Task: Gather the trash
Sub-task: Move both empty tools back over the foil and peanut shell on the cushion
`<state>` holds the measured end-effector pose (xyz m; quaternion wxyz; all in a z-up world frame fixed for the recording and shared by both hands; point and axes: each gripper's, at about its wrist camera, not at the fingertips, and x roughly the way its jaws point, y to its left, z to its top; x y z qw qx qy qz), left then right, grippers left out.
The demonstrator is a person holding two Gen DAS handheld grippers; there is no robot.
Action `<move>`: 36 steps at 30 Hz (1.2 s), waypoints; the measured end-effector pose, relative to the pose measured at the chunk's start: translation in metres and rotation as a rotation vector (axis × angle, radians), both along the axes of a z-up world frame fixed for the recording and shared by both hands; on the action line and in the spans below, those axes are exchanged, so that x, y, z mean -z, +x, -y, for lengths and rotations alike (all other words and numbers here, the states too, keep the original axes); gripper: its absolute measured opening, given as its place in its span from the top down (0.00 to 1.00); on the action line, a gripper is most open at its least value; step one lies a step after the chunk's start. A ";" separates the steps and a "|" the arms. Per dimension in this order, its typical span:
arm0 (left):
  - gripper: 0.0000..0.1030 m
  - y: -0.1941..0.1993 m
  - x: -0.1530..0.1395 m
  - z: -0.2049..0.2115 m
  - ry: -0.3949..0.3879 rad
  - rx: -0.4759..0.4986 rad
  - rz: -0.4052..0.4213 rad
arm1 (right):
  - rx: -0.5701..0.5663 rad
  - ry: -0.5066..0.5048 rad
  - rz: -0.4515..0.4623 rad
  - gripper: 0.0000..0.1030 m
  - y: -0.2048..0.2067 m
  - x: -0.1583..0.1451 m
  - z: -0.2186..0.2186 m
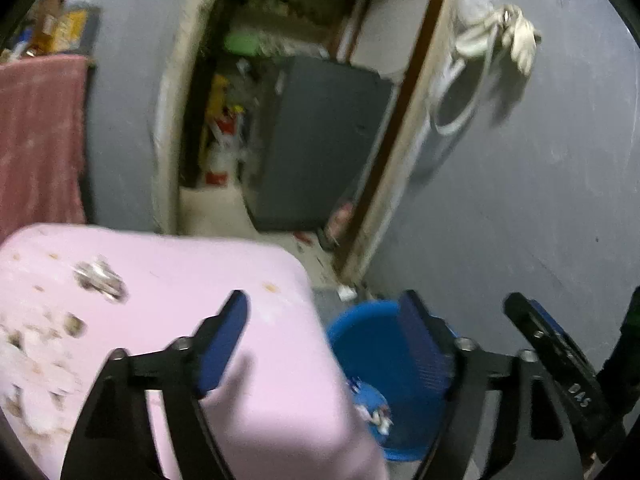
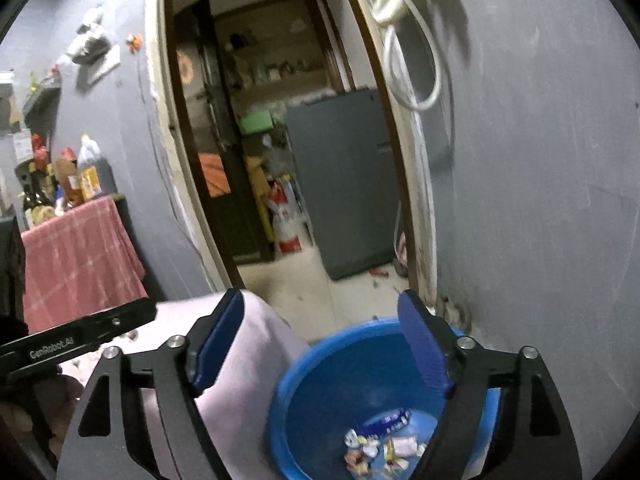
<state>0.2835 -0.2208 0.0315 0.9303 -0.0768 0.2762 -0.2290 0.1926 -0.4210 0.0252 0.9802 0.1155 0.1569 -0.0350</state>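
Note:
A blue plastic bucket (image 1: 360, 320) stands on the floor beside a pink tabletop (image 1: 180, 280). Crumpled wrappers (image 1: 372, 404) lie at the bucket's bottom. Scraps of trash (image 1: 100, 276) are scattered over the pink top. My left gripper (image 1: 324, 344) is open and empty, one finger over the pink top and the other over the bucket's rim. In the right wrist view the bucket (image 2: 320, 380) is just below, with wrappers (image 2: 384, 440) inside. My right gripper (image 2: 320, 344) hangs open above it with nothing between its fingers.
An open doorway ahead leads to a room with a grey cabinet (image 2: 344, 180) and a red cylinder (image 2: 286, 216). A red checked cloth (image 2: 80, 260) with bottles (image 2: 72, 180) on top stands at the left. A white cable (image 2: 416, 60) hangs on the grey wall (image 2: 540, 200) at the right.

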 end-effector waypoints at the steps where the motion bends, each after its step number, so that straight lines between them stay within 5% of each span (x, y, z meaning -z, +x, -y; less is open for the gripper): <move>1: 0.16 -0.003 -0.006 -0.011 -0.005 -0.026 0.032 | -0.005 -0.006 0.025 0.15 -0.002 -0.004 -0.005; 5: 0.05 -0.014 -0.023 -0.045 -0.002 -0.102 0.134 | -0.030 -0.038 0.113 0.00 -0.005 -0.018 -0.028; 11: 0.04 -0.030 -0.035 -0.088 0.074 -0.168 0.236 | -0.102 -0.103 0.193 0.00 -0.005 -0.033 -0.071; 17: 0.04 -0.034 -0.021 -0.129 0.114 -0.238 0.237 | -0.171 -0.122 0.212 0.00 0.004 -0.037 -0.113; 29: 0.04 -0.015 0.009 -0.212 0.153 -0.351 0.180 | -0.346 -0.225 0.114 0.00 0.047 -0.020 -0.194; 36: 0.04 0.005 0.032 -0.234 0.182 -0.327 0.066 | -0.475 -0.279 -0.057 0.00 0.092 0.000 -0.228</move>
